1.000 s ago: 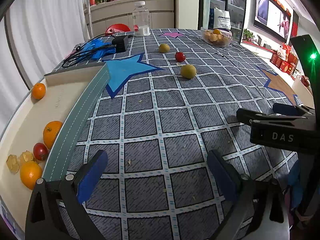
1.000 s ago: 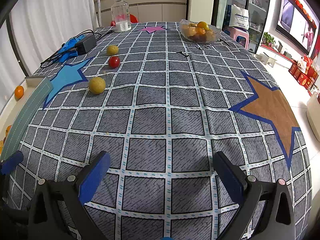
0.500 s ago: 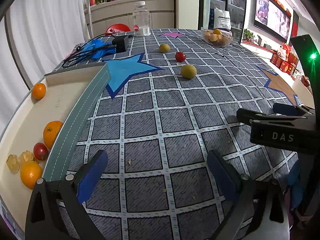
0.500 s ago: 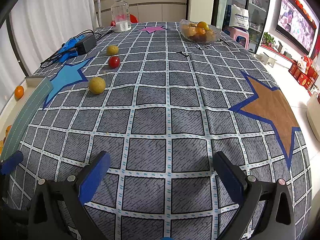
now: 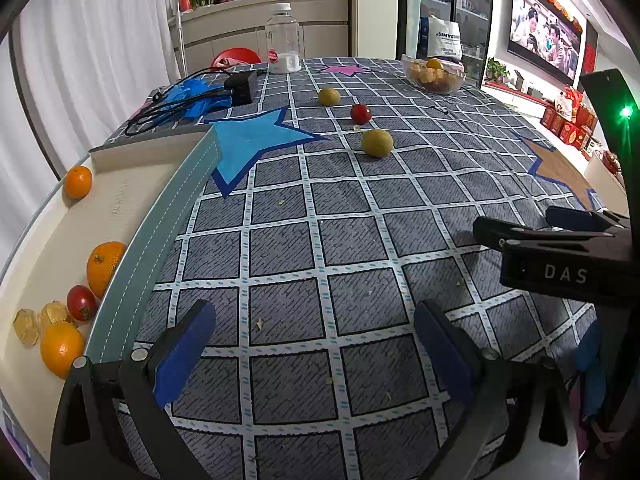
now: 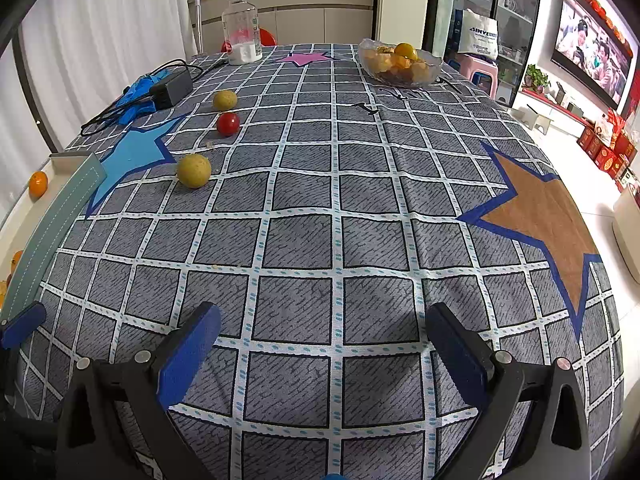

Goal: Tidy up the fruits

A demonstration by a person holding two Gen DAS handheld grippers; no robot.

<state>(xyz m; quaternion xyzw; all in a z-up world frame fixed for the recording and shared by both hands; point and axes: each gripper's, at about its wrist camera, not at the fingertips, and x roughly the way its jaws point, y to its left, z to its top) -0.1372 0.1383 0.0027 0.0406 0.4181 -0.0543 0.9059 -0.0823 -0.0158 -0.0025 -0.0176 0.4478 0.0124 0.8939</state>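
Note:
Three loose fruits lie on the checked tablecloth: a near yellow-green fruit (image 5: pixel 377 143) (image 6: pixel 194 170), a red tomato (image 5: pixel 360 113) (image 6: pixel 228 123) and a far yellow-green fruit (image 5: pixel 329 96) (image 6: pixel 224 100). A cream tray (image 5: pixel 120 200) at the left edge holds three oranges (image 5: pixel 105 267), a red tomato (image 5: pixel 81 303) and pale husked fruit (image 5: pixel 27 326). A glass bowl (image 6: pixel 400 65) of fruit stands at the far side. My left gripper (image 5: pixel 314 348) and right gripper (image 6: pixel 324 350) hover open over bare cloth near the front edge, holding nothing.
A plastic bottle (image 6: pixel 241 28), a black power adapter (image 6: pixel 171 88) with cables and blue cloth sit at the far left. The right gripper's body (image 5: pixel 560 256) fills the right of the left wrist view. A TV (image 6: pixel 592 60) hangs on the right wall.

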